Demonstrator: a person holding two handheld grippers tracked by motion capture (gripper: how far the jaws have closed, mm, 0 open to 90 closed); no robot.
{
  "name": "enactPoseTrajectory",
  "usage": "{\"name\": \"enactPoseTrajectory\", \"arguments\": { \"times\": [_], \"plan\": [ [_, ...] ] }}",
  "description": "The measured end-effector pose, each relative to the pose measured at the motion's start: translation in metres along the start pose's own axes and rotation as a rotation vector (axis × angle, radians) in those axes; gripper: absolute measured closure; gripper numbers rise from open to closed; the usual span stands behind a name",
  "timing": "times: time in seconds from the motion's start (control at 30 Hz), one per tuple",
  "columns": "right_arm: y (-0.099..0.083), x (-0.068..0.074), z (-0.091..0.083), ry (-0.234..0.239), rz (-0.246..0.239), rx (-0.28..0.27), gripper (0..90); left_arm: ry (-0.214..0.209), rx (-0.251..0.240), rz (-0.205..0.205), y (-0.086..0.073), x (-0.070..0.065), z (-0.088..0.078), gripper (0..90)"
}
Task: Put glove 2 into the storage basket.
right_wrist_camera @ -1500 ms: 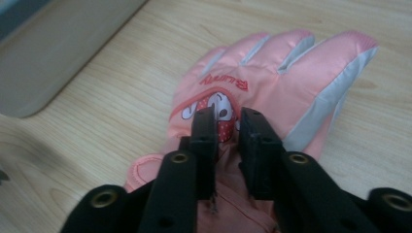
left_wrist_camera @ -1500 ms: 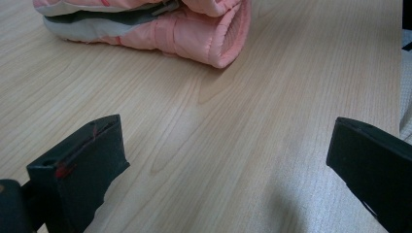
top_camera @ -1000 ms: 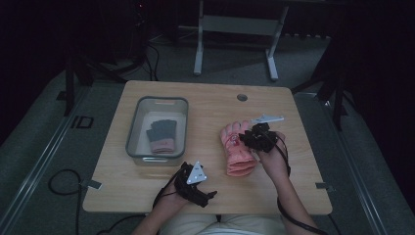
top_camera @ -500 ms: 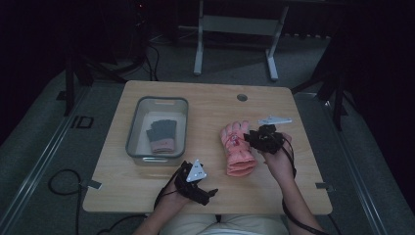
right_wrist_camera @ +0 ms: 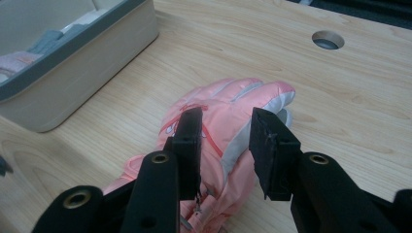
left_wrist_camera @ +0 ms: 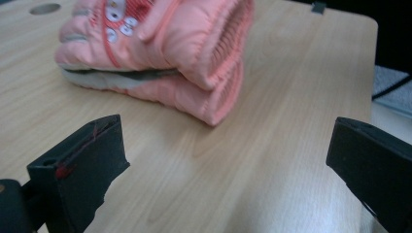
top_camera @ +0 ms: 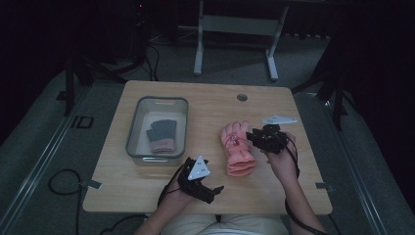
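Clear bin [top_camera: 133, 128] w/ a grey glove [top_camera: 161, 136] sits far left on the table [top_camera: 205, 105]. Left gripper [top_camera: 211, 191] hovers near the front edge, jaws wide apart, nothing in them. Pink glove [top_camera: 238, 148] lies mid-table, right gripper [top_camera: 250, 138] over it, jaws just opened a bit, not pinching it.

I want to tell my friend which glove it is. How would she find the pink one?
Start at the wooden table and find the clear bin on its left half. Look right of the bin, where the pink glove lies flat on the bare wood beside the right gripper. It is puffy and salmon pink, while the other glove is grey and sits inside the bin.
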State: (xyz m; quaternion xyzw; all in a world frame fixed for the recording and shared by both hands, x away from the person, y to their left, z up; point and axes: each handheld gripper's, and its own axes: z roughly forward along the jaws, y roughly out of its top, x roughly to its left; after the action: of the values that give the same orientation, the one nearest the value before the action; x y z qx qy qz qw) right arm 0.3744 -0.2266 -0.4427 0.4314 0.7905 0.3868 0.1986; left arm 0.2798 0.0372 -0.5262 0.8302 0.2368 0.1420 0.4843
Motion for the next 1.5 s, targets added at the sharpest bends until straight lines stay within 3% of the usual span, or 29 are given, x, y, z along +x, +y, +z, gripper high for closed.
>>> {"name": "enactPoseTrajectory", "arguments": {
  "times": [0.17,0.3,0.43,0.5,0.7,0.73,0.97,1.33,1.5],
  "plan": [
    [0.0,-0.001,-0.001,0.0,-0.002,0.0,64.5,0.001,-0.024,-0.033,0.007,0.006,0.001,1.4],
    [0.0,-0.002,-0.001,-0.001,-0.006,0.002,64.7,0.008,-0.011,-0.054,0.017,0.009,0.003,2.3],
    [0.002,-0.003,-0.002,-0.005,-0.011,-0.006,65.0,0.028,0.03,-0.031,0.042,0.012,0.009,2.4],
    [0.003,-0.005,-0.003,-0.003,-0.017,-0.007,65.0,0.058,0.055,-0.019,0.052,0.014,0.012,2.4],
    [0.003,-0.008,-0.005,-0.007,-0.024,-0.02,65.7,0.064,0.053,-0.044,0.072,0.028,0.021,3.3],
    [0.002,-0.009,-0.005,-0.008,-0.02,-0.019,65.7,0.065,0.051,-0.063,0.078,0.033,0.025,3.3],
    [0.003,-0.01,0.001,-0.002,-0.019,-0.021,65.9,0.079,0.078,-0.083,0.091,0.043,0.042,3.7],
    [0.012,-0.006,0.016,0.006,-0.033,-0.011,67.4,0.156,0.136,-0.142,0.104,0.065,0.06,8.1],
    [0.005,-0.005,0.033,0.009,-0.006,0.033,63.0,0.142,0.16,-0.21,0.097,0.076,0.068,9.9]
  ]
}}
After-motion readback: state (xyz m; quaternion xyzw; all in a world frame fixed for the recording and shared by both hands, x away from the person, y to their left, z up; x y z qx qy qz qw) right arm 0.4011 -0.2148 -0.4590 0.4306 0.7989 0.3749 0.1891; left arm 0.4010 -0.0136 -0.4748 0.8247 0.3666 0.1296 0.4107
